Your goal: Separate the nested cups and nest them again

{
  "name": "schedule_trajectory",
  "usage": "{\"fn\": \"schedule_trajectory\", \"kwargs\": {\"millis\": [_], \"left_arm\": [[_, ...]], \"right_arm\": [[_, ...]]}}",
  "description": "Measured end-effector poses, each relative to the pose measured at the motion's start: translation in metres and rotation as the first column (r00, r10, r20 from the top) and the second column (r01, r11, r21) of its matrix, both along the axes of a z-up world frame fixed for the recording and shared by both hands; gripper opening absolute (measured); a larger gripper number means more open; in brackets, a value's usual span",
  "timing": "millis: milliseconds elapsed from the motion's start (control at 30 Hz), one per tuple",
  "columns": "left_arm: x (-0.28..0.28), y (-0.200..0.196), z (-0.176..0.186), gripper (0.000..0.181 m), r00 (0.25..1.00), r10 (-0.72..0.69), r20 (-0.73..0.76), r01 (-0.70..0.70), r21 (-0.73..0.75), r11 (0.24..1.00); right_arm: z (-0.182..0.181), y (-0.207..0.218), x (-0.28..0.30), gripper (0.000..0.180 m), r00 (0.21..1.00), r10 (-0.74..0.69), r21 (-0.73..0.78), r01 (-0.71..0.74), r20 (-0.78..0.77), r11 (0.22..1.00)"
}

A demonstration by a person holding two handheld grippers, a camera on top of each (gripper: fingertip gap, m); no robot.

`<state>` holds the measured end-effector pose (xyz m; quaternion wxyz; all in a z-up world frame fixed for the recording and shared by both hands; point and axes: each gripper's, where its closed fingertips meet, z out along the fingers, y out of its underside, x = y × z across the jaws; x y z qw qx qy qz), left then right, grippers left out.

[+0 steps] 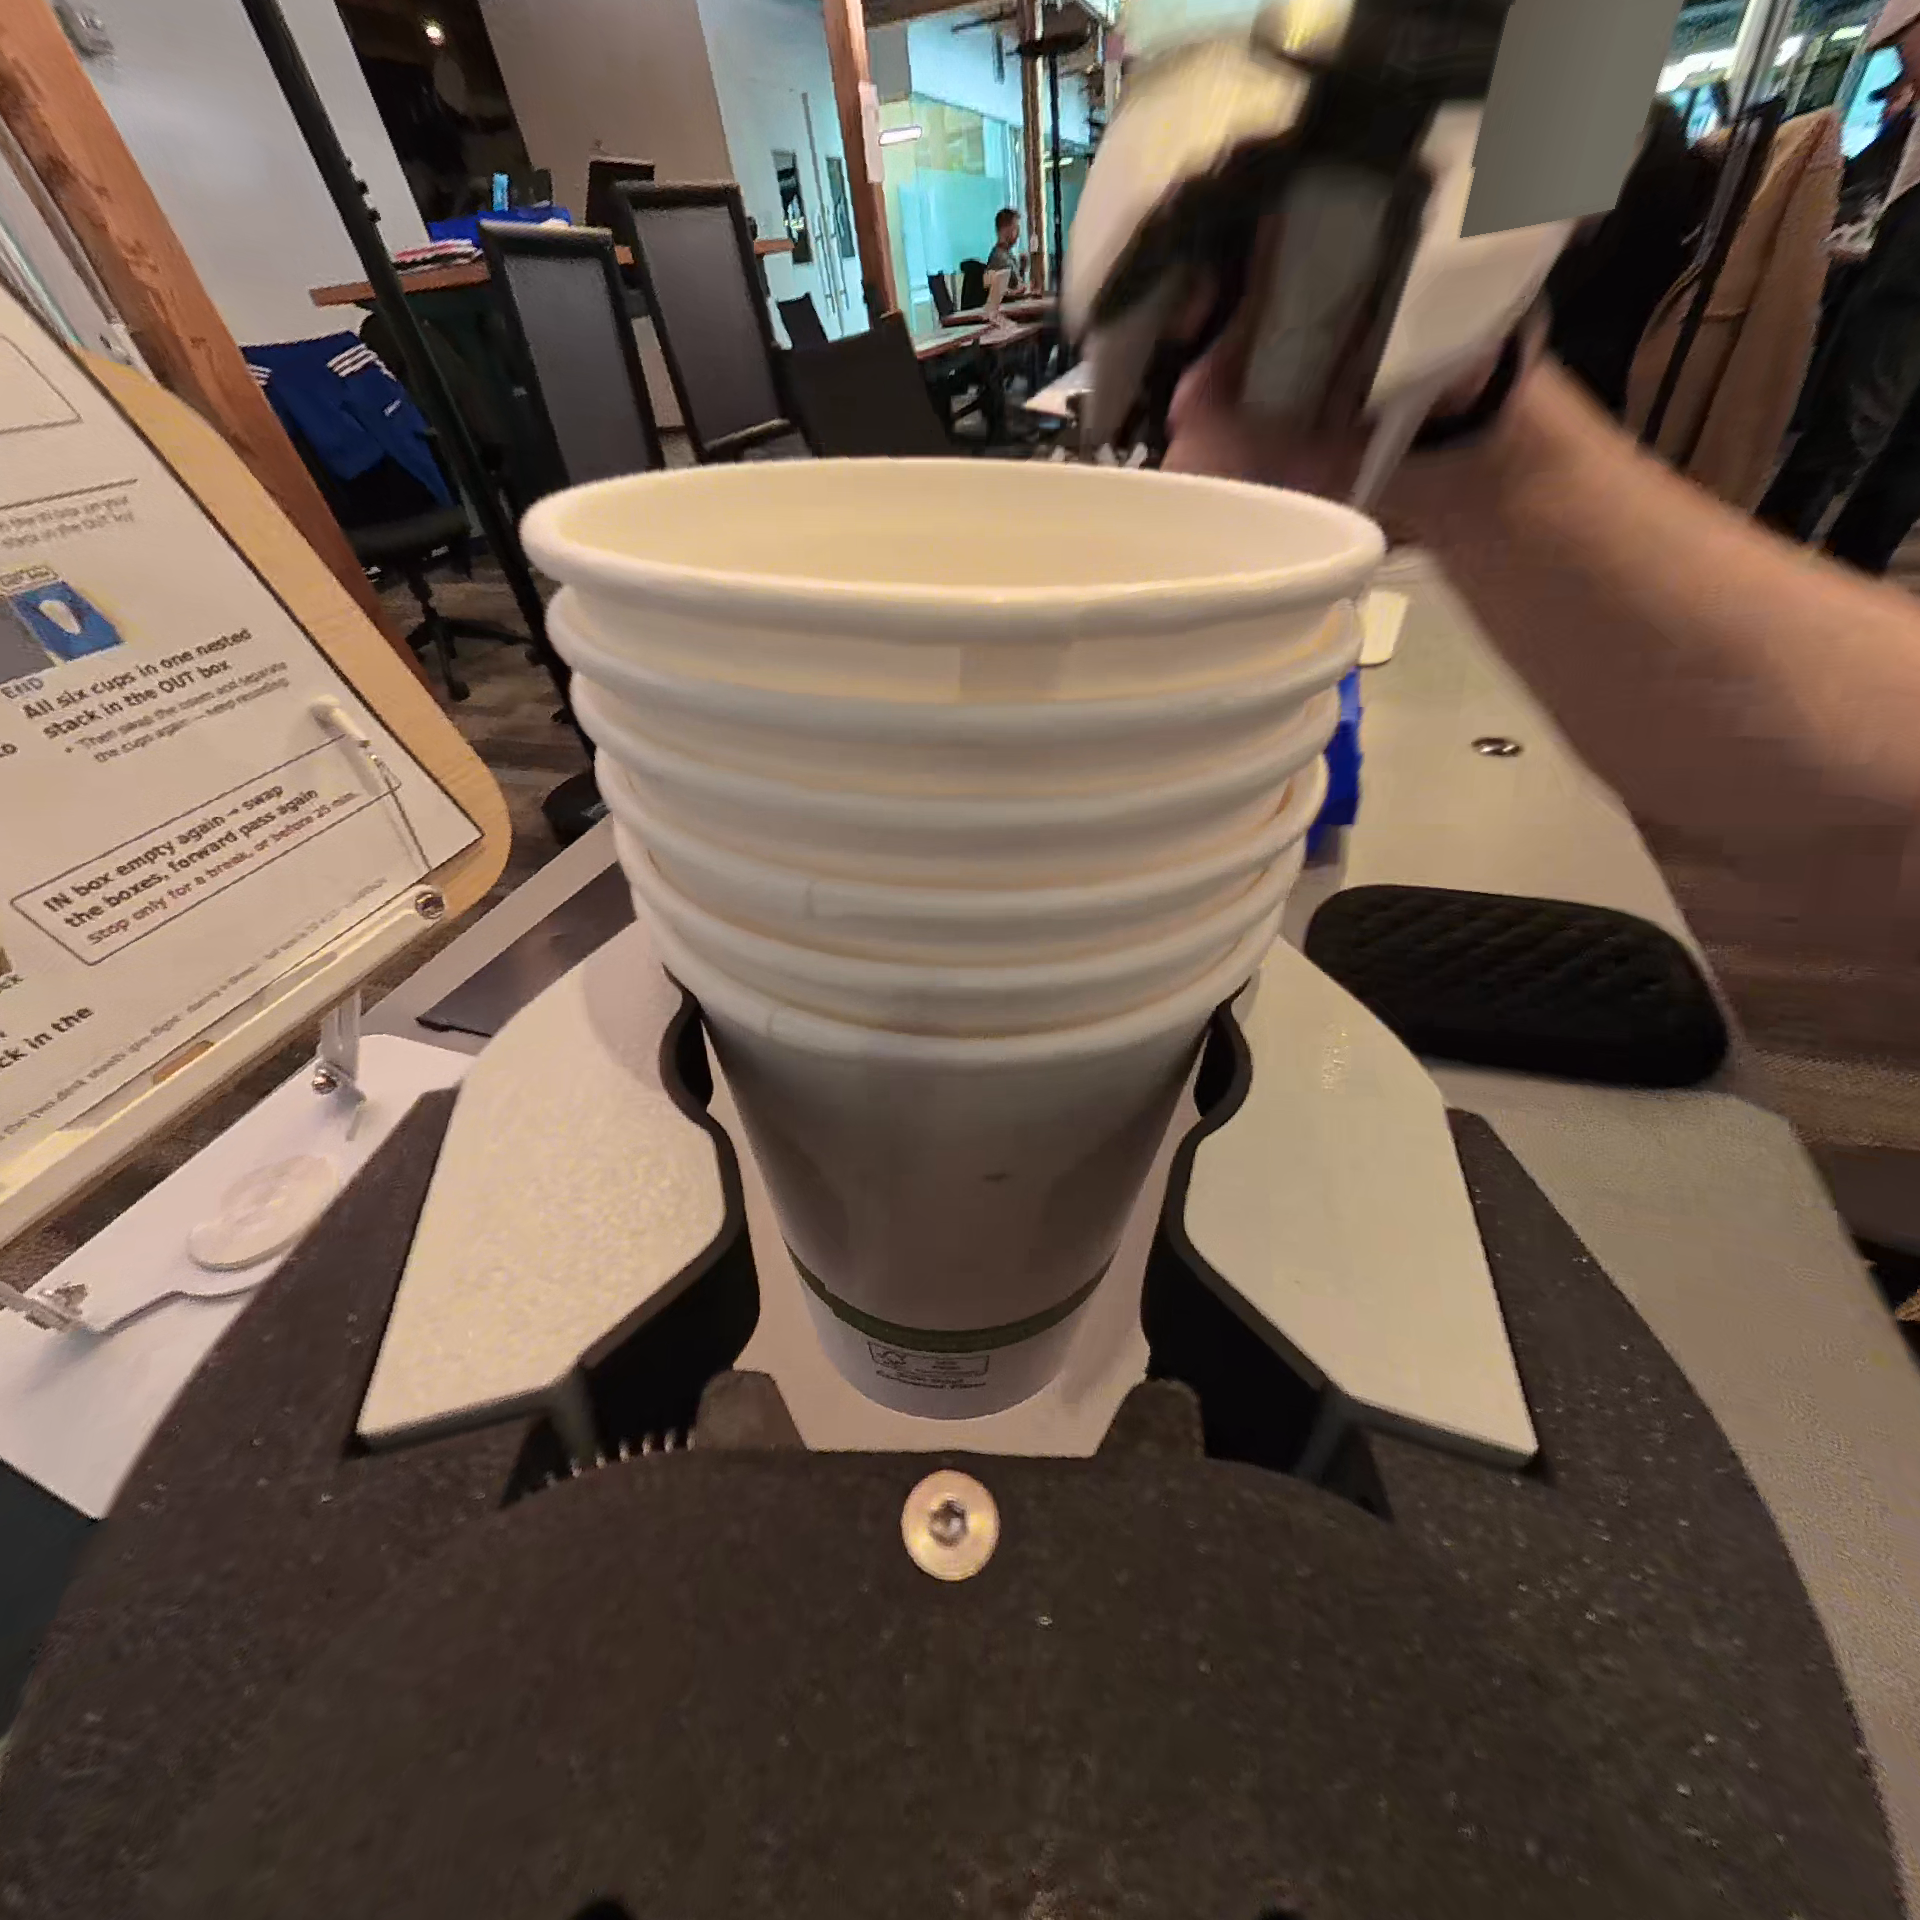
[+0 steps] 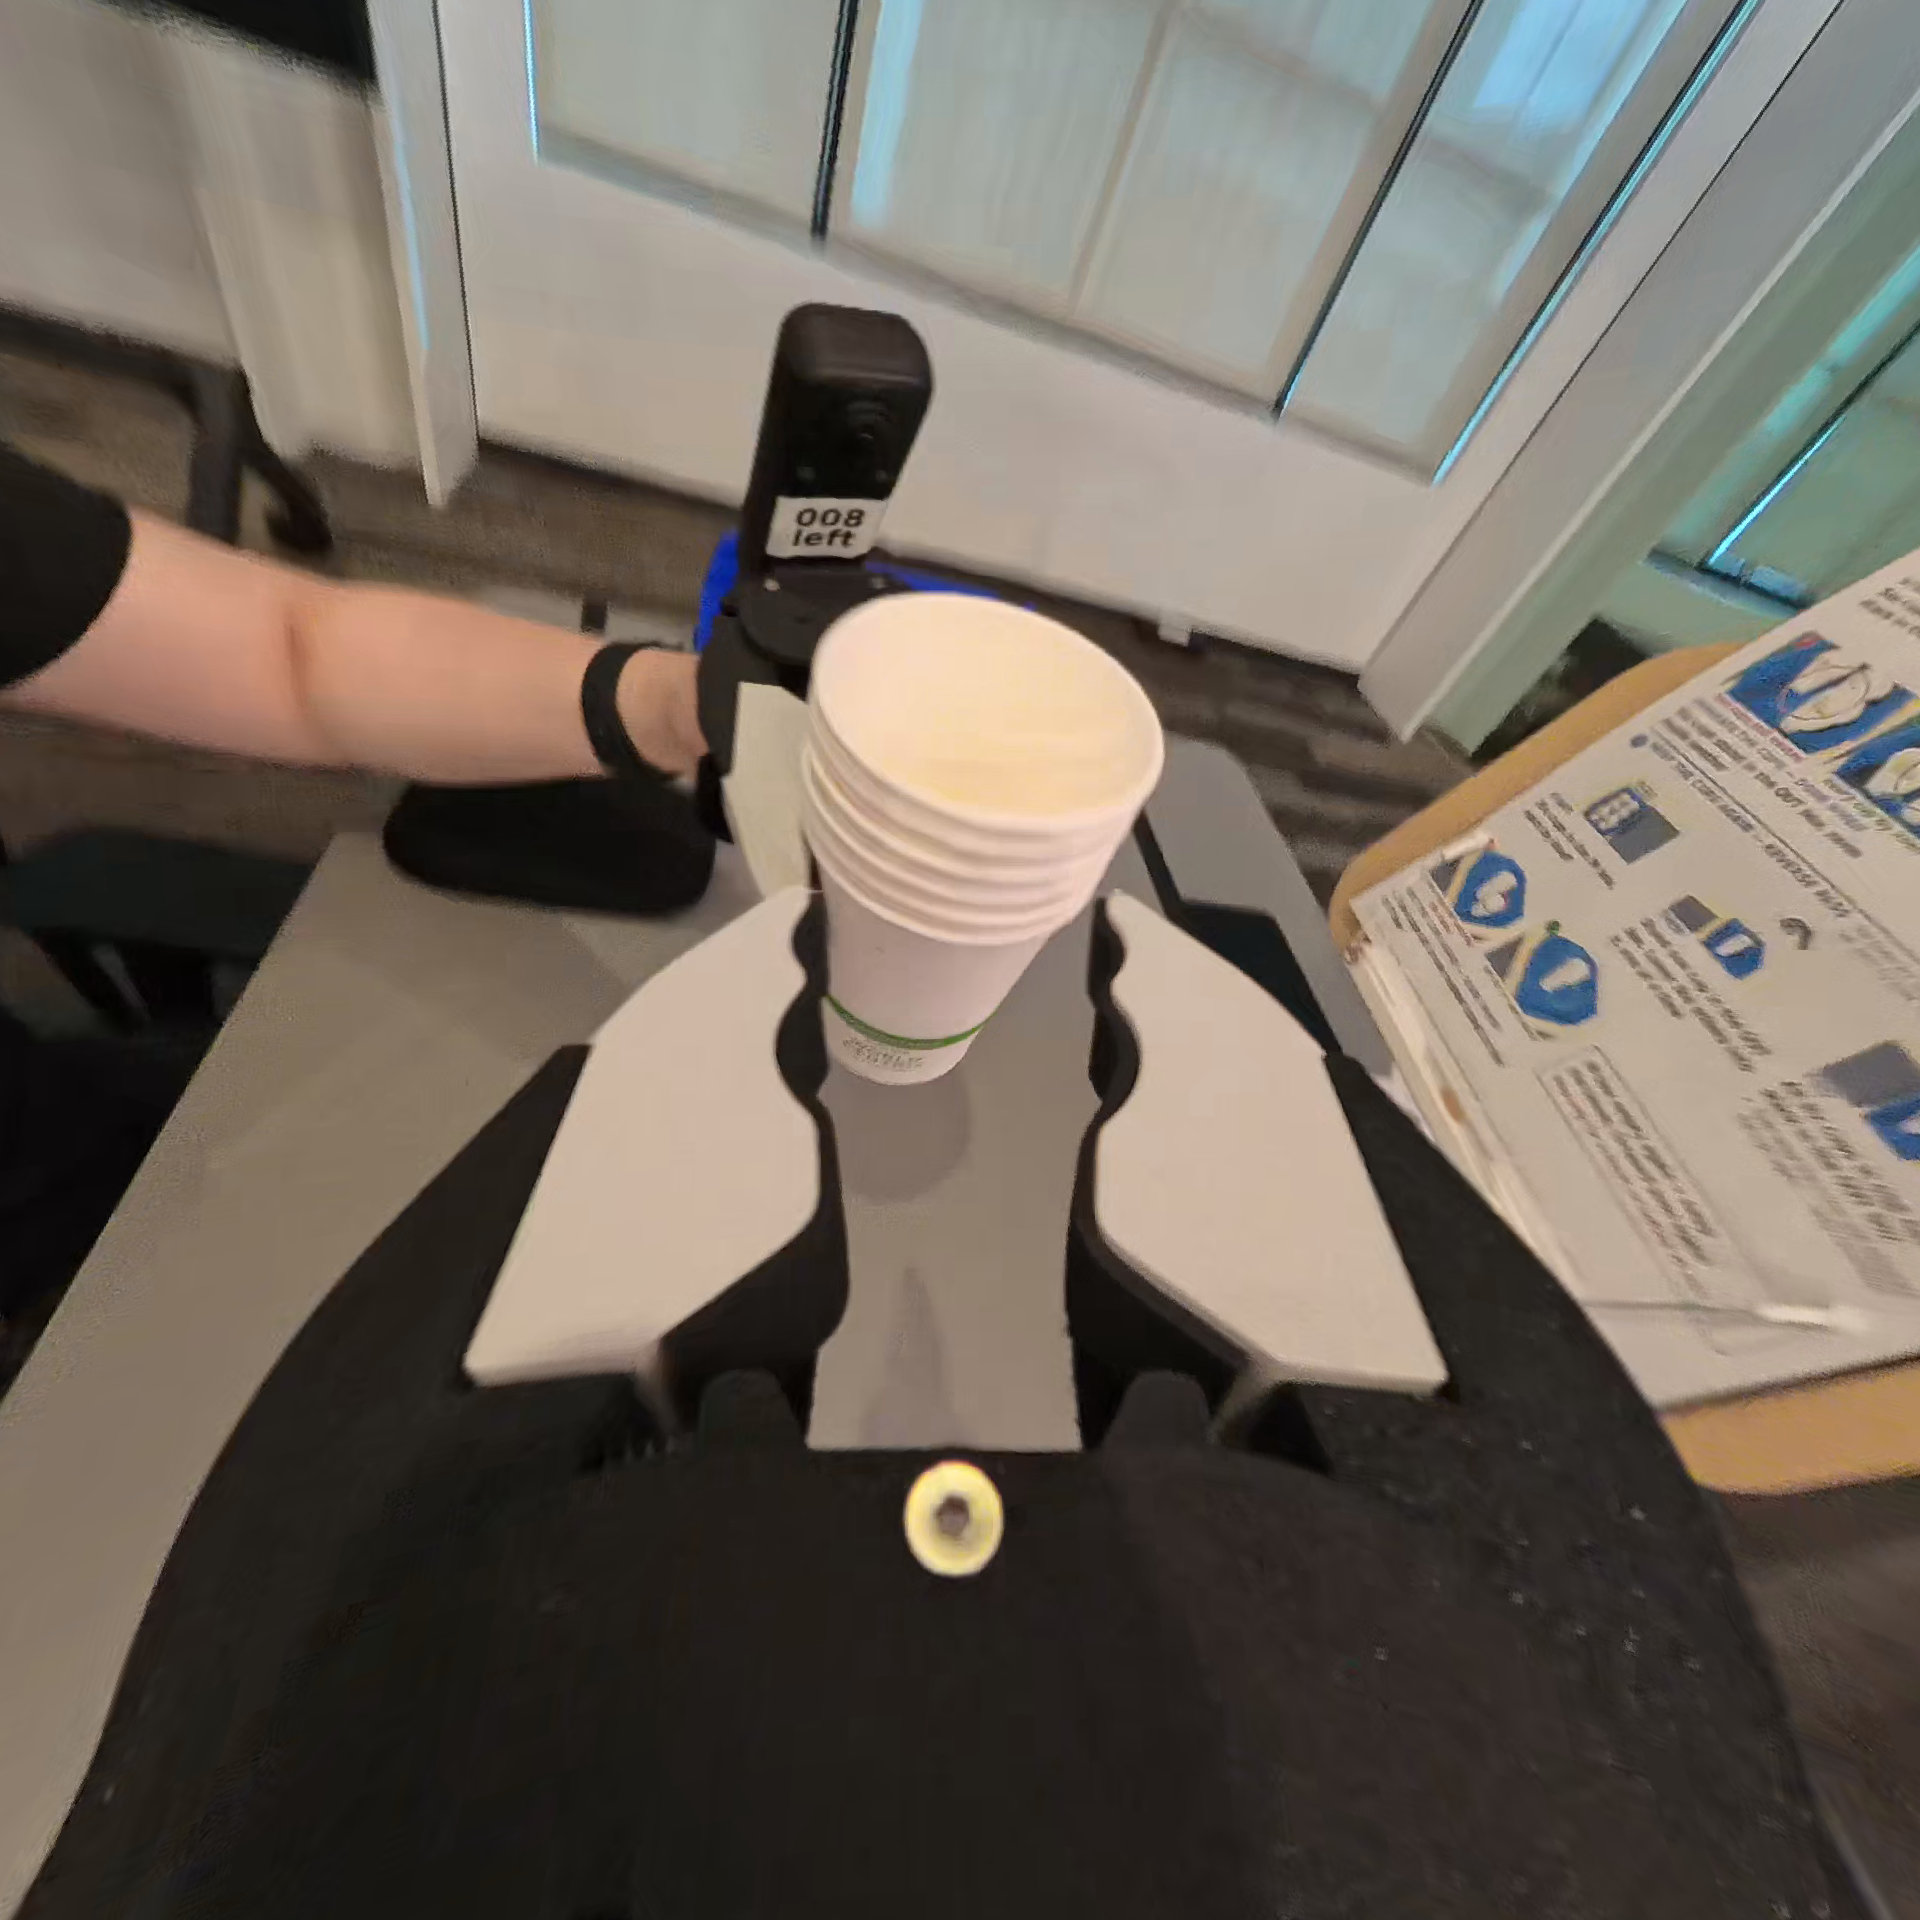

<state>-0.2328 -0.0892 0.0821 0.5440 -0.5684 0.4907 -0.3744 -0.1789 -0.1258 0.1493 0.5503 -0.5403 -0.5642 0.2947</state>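
A stack of several nested white paper cups stands upright between my left gripper's fingers, which are shut on the bottom cup just below its rim. The bottom cup has a green band near its base. In the right wrist view the same stack hangs above the grey table, with one white finger of the left gripper beside it. My right gripper is open and empty, its tips short of the stack. In the left wrist view it shows blurred, high and beyond the stack.
An instruction board on a wooden stand is at my left; it also shows in the right wrist view. A black padded rest and a blue box lie on the table. Chairs and desks stand behind.
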Motion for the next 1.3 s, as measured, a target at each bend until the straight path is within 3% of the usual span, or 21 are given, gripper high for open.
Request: {"fn": "schedule_trajectory", "kwargs": {"millis": [67,167,233,367,600,933,1033,1300], "left_arm": [[0.009,0.015,-0.007,0.093,1.000,0.006,-0.009,-0.006,0.003,1.000],[0.021,0.032,-0.011,0.093,1.000,0.000,0.018,0.001,-0.020,1.000],[0.025,0.044,-0.017,0.093,1.000,0.021,0.015,-0.021,-0.022,1.000],[0.020,0.059,-0.034,0.093,0.998,0.065,0.003,-0.065,-0.030,0.997],[0.009,0.069,-0.040,0.093,0.996,0.084,-0.010,-0.084,-0.026,0.996],[0.007,0.070,-0.047,0.093,0.996,0.087,-0.029,-0.087,-0.013,0.996],[0.005,0.069,-0.046,0.093,0.996,0.088,-0.025,-0.088,-0.009,0.996],[0.006,0.066,-0.036,0.093,0.997,0.078,-0.001,-0.078,0.001,0.997]], "right_arm": [[0.011,-0.001,0.000,0.037,0.975,0.007,-0.029,-0.001,0.221,1.000],[0.007,0.010,-0.005,0.028,0.851,0.001,-0.095,0.057,0.526,0.994],[0.003,0.018,-0.013,0.015,0.783,0.018,-0.132,0.082,0.622,0.988],[-0.016,0.038,-0.027,0.016,0.659,-0.003,-0.091,0.108,0.752,0.990],[-0.054,0.057,-0.047,0.023,0.531,0.019,-0.097,0.120,0.847,0.988],[-0.056,0.056,-0.061,0.015,0.544,0.097,-0.180,0.101,0.833,0.978],[-0.060,0.054,-0.063,0.003,0.542,0.126,-0.205,0.087,0.831,0.975],[-0.059,0.051,-0.066,0.004,0.543,0.164,-0.251,0.089,0.824,0.964]]}}
